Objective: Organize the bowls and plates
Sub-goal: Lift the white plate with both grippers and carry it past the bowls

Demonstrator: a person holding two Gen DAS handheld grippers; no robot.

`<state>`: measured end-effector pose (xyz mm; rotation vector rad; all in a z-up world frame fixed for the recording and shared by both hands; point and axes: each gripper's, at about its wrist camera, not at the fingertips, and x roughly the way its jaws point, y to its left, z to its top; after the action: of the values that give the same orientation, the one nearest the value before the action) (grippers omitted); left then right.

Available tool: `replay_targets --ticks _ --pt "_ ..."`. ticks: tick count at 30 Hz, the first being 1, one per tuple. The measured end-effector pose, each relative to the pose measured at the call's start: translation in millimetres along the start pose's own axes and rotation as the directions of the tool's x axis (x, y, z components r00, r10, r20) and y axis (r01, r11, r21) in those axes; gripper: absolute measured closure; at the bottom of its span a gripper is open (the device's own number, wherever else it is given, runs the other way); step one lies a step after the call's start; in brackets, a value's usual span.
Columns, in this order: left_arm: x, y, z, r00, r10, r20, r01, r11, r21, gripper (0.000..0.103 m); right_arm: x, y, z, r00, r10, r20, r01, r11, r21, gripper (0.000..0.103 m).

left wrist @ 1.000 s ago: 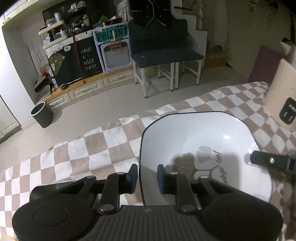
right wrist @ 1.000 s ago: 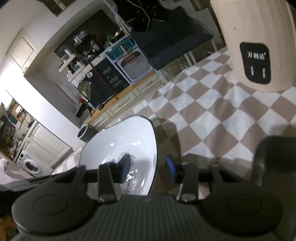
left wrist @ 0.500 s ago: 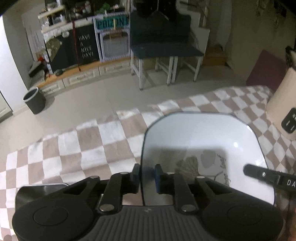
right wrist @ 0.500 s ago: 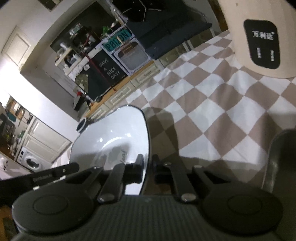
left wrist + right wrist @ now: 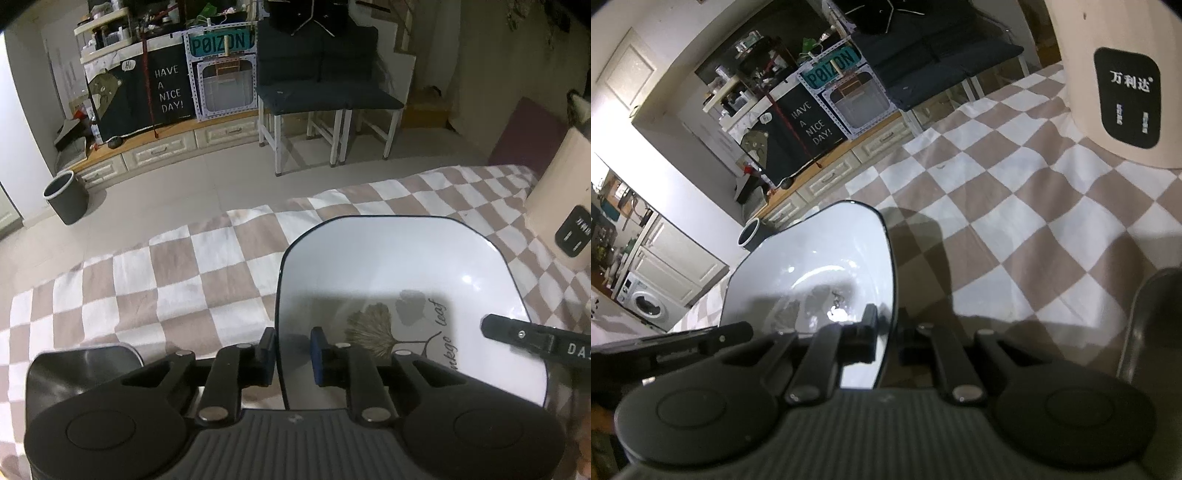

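Both grippers hold one white plate (image 5: 402,280) by opposite sides of its rim, over the checked cloth (image 5: 177,273) near the front edge of the table. The left gripper (image 5: 293,356) pinches the plate's left rim, one pad outside and one inside the black edge line; the right gripper (image 5: 886,334) is pressed together on the right rim in the same way. The plate seems to be raised off the cloth, though neither view shows its underside. To carry out the lift well, the two hands should rise together and level, since the grips are thin rim pinches and any twist between them could lever the plate out of one pair of pads. The pads ought to stay well over the rim rather than at its very lip. A dark dish (image 5: 88,360) lies at the left front edge and another dark rim (image 5: 1148,317) at the right front edge, while a beige appliance (image 5: 1108,74) stands towards the far right corner; the plate should pass clear of all three. Compared with a second ago, the right gripper's jaws, then spread beside the rim, have closed onto it, and the left gripper's jaws have just closed a little further on the rim between them. The plate itself has barely shifted.
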<state>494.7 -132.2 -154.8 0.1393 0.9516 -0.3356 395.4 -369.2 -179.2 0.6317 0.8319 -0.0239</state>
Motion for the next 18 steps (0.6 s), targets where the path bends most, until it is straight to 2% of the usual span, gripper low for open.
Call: replay_targets --ticks 8,14,18 --pt "-33 -1 2 0.994 -0.025 0.102 0.03 0.999 -0.043 0.084 -17 8 10 0.998 0.016 0.067 -0.015 1.0 -0.024 0.091" --pt "-73 2 0 0.986 -0.028 0.163 0.038 0.998 -0.057 0.084 -39 19 15 0.994 0.067 0.092 -0.063 0.997 -0.042 0.091" --pt "-107 8 -12 0.981 -0.015 0.195 0.031 0.997 -0.076 0.084 -58 32 12 0.99 0.094 0.102 -0.087 0.993 -0.074 0.091"
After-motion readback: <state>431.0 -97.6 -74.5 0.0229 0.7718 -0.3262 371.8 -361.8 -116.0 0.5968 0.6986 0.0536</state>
